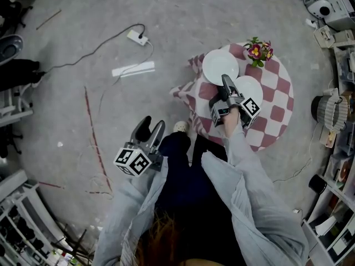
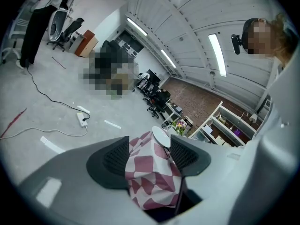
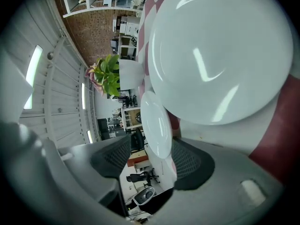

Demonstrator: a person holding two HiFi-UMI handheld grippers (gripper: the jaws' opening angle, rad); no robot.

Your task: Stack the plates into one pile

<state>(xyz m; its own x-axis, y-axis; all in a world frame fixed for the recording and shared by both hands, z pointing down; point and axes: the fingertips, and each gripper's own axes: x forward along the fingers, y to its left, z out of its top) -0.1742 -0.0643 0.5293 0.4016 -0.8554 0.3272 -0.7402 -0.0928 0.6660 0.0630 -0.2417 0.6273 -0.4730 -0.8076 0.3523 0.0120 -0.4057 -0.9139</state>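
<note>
Small round table, red-white checkered cloth [image 1: 277,112], potted flowers [image 1: 258,50], on a grey concrete floor [image 1: 83,82]. power strip [image 1: 137,36] on the floor, shelving [image 1: 338,204] at right. On the cloth: far plate [image 1: 220,66] beside near plate [image 1: 252,88]. The right gripper [image 1: 225,81] is half-open, jaws straddling the far plate's rim, not clamped. The left gripper [image 1: 151,124] is open and empty over the floor.

You are looking down at a small round table [image 1: 280,101] that is wearing a red-and-white checked cloth [image 1: 186,90], which is hanging off the edge on your side. Two white plates are lying on the cloth just beside each other, the farther plate [image 1: 220,66] and the nearer plate [image 1: 252,86]. A potted flowering plant [image 1: 258,51] is standing at the far rim. The table is standing on a grey floor [image 1: 166,15], where a white power strip [image 1: 136,36] and a white strip [image 1: 133,69] are lying.
</note>
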